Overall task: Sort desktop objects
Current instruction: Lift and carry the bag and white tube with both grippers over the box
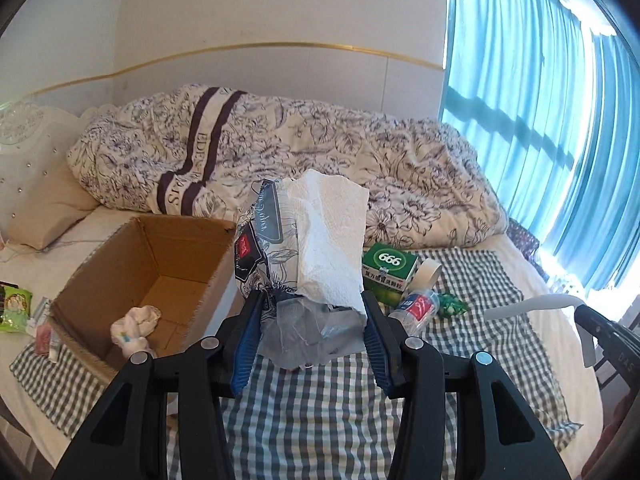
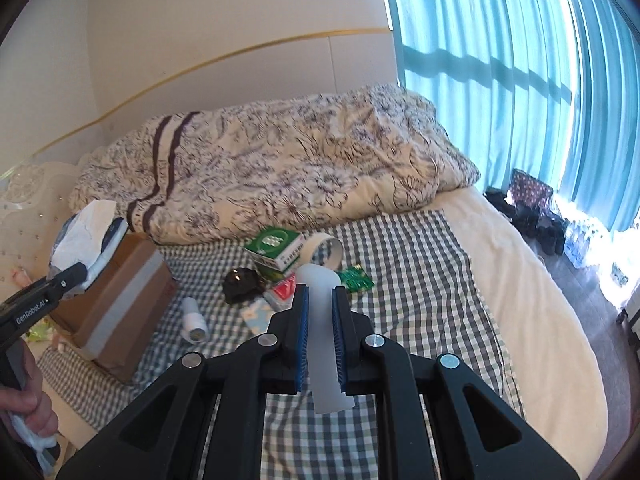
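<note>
My left gripper (image 1: 312,300) is shut on a soft tissue pack (image 1: 280,240) with a floral wrapper and white paper (image 1: 332,240) sticking out, held in the air just right of the open cardboard box (image 1: 120,256). A crumpled white cloth (image 1: 134,330) lies in the box. My right gripper (image 2: 321,290) is shut on a translucent white curved strip (image 2: 324,344) above the checked cloth (image 2: 420,280). The right wrist view shows the left gripper (image 2: 76,272) with the pack (image 2: 88,232) over the box (image 2: 120,300).
On the checked cloth lie a green medicine box (image 2: 276,248), a tape roll (image 2: 324,250), a black object (image 2: 240,280), a small white bottle (image 2: 194,318), a red packet (image 2: 284,290) and a green wrapper (image 2: 356,278). A floral duvet (image 2: 260,168) lies behind. Snack packets (image 1: 16,308) lie left of the box.
</note>
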Tool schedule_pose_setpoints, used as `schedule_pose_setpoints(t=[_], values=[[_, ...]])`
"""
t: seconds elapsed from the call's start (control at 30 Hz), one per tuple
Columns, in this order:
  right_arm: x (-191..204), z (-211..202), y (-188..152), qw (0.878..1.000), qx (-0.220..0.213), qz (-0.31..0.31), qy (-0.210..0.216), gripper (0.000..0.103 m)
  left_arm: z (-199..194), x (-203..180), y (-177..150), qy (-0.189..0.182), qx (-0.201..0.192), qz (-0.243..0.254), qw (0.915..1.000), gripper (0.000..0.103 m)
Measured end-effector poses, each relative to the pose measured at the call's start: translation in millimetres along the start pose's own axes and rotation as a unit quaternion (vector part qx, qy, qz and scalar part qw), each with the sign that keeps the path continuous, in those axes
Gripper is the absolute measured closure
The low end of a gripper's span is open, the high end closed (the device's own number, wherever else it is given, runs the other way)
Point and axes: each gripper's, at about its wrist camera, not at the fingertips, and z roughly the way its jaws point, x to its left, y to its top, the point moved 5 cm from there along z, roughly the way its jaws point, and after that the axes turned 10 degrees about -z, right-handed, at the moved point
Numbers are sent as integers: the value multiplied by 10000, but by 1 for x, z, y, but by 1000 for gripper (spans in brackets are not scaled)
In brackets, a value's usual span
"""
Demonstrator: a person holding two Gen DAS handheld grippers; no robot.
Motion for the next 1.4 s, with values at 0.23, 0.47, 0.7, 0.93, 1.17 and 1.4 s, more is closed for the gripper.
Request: schedule_pose_setpoints(t=[0.23, 0.47, 0.7, 0.93, 1.17, 1.4], values=[[21, -36, 11, 9995, -257, -138, 100, 92, -42, 6, 6, -55, -200, -28, 9998, 54], [38, -64, 25, 9984, -509, -198, 146, 92, -79, 10, 12, -98, -415, 46, 9991, 54], [58, -83, 40, 9966, -732, -254, 291, 92, -109, 18, 19, -39, -600, 113, 9981, 54], [84, -102, 53, 9932, -944, -471, 484, 92, -135, 26, 27, 13, -804, 120, 9967, 54], [108, -110, 60, 9907, -1048, -598, 625, 92, -148, 38, 34, 54, -924, 89, 9957, 54], [133, -115, 76, 9872, -1191, -785, 720, 92, -154, 52, 41, 104, -1007, 54, 9949, 54]])
